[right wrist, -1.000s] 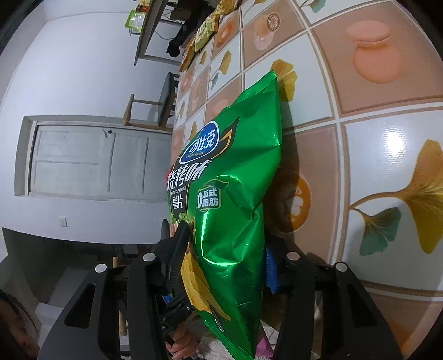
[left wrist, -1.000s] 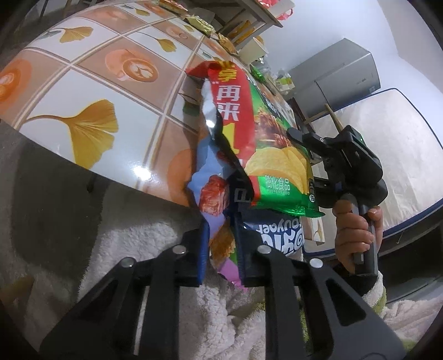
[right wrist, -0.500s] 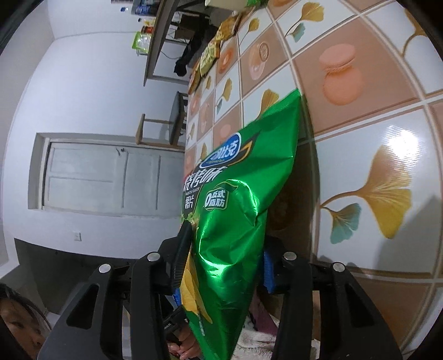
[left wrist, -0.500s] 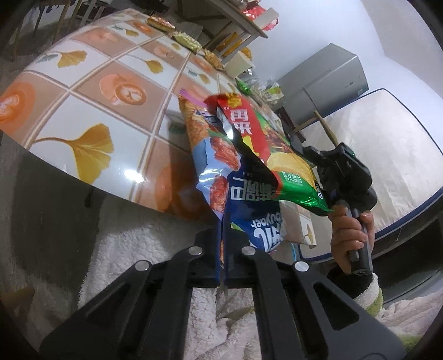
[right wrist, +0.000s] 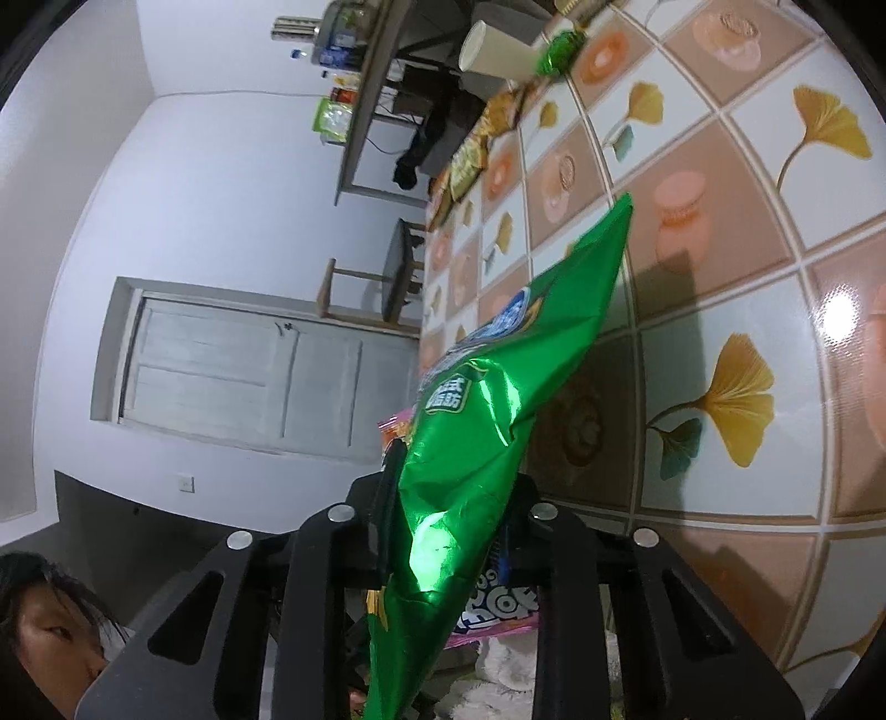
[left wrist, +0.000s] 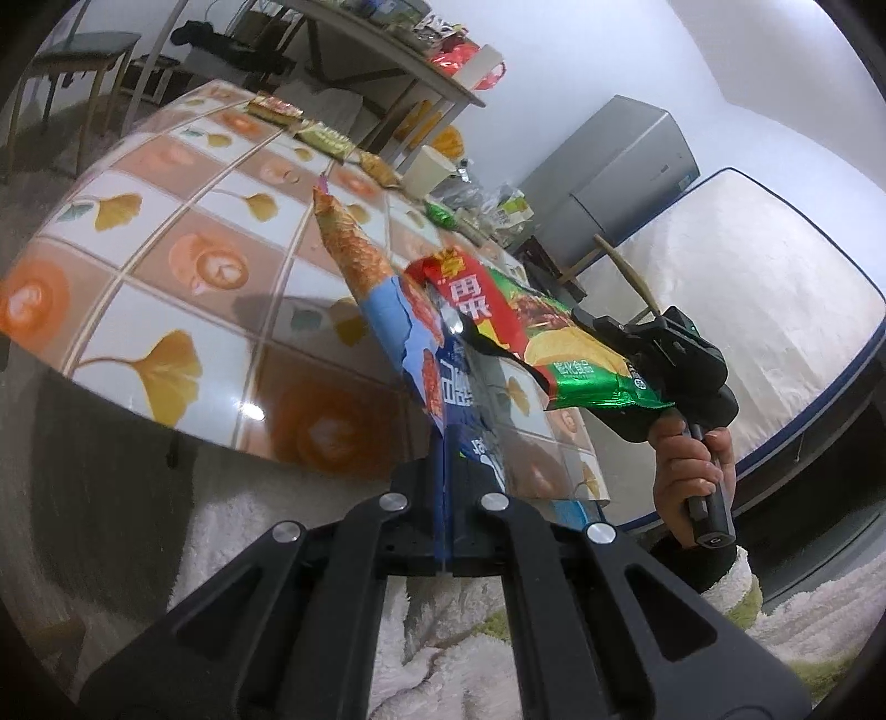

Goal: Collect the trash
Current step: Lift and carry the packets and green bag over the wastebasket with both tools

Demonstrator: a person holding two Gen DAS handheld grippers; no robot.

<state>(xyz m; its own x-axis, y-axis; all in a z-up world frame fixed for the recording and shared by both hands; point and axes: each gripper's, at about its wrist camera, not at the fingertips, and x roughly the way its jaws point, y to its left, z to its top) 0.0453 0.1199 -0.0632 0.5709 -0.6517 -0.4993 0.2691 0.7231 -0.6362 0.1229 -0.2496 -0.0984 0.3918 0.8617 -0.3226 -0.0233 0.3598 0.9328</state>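
In the left wrist view my left gripper is shut on the lower edge of a blue and orange snack wrapper, which sticks up over the table's near edge. A green chip bag crosses behind it, pinched at its end by my right gripper, which a hand holds. In the right wrist view the green chip bag fills the gap of my right gripper. Its jaws are closing and press on the crumpled foil. The bag hangs clear of the table.
The table has a glossy cloth with a leaf and coffee-cup pattern. Several small wrappers lie along its far side, near a paper cup and a green wrapper. A stool stands beyond. A white fluffy rug lies below.
My left jaws closed fully on the blue wrapper and lifted it. My right jaws narrowed around the green bag, which rose off the table and moved away from the wrapper.
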